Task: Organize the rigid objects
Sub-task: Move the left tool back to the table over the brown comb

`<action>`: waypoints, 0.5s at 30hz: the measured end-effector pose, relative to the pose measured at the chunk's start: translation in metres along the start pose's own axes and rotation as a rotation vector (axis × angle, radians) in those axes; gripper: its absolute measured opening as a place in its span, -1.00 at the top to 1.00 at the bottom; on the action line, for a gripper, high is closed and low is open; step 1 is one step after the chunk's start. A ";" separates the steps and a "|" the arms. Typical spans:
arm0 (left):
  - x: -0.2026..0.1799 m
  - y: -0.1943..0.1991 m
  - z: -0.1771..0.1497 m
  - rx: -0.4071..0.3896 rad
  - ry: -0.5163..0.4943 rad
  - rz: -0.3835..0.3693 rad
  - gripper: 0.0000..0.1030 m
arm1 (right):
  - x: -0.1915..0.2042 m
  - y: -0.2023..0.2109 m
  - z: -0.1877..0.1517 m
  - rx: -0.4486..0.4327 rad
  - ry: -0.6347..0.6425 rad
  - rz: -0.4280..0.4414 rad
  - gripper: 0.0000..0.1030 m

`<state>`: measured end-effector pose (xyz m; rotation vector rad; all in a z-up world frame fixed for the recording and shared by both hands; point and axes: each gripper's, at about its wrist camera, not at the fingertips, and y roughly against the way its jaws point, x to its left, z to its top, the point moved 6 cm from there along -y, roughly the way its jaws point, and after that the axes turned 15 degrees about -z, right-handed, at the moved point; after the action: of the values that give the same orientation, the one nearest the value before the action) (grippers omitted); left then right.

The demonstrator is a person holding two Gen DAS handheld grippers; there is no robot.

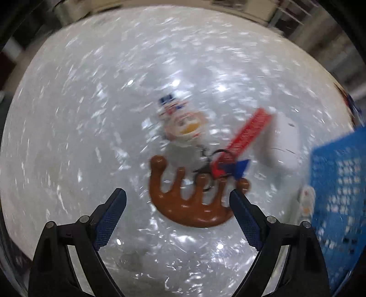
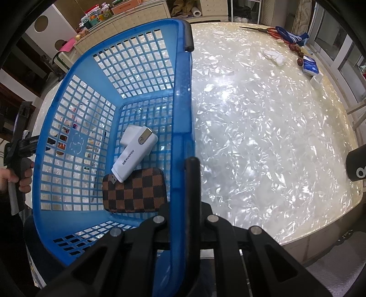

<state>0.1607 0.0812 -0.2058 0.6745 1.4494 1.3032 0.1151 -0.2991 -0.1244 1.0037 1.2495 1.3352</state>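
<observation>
Left gripper [image 1: 177, 197] hung with its jaws spread wide over the tabletop [image 1: 91, 114], and I had the brown wooden comb-like piece [image 1: 189, 205] lying flat between the fingertips, its rounded prongs pointing away. That tabletop was a glossy, pearly white sheet of shell-like flakes, throwing back bright spots. Just past the comb lay a red strap keychain [image 1: 244, 134] on a metal ring, with a blurred cartoon figure [image 1: 183, 123] beside it and a smooth white case [image 1: 283, 141] to its right. Right gripper [image 2: 191, 173] was clamped on the rim of the blue plastic basket [image 2: 180, 91], a rigid lattice of square holes. Inside I saw a white USB-ended device [image 2: 135, 153] resting partly on a brown checkered pouch [image 2: 135, 192] of woven texture. Far across the tabletop sat red-handled scissors [image 2: 263, 29] and a blue tissue pack [image 2: 310, 66]. Cluttered shelves [image 2: 103, 13] lined the back of the room.
</observation>
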 end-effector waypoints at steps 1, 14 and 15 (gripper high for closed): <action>0.004 -0.002 -0.002 0.001 0.029 -0.018 -0.83 | 0.000 0.000 0.000 0.000 -0.001 0.002 0.86; 0.051 0.011 -0.045 0.033 0.164 -0.027 -0.86 | 0.002 0.004 -0.001 -0.007 0.002 0.003 0.86; 0.055 0.012 -0.047 0.035 0.171 -0.030 -0.86 | 0.002 0.004 0.000 -0.008 0.002 0.002 0.86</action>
<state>0.0978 0.1165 -0.2177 0.5726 1.6170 1.3409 0.1139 -0.2970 -0.1204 0.9989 1.2443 1.3422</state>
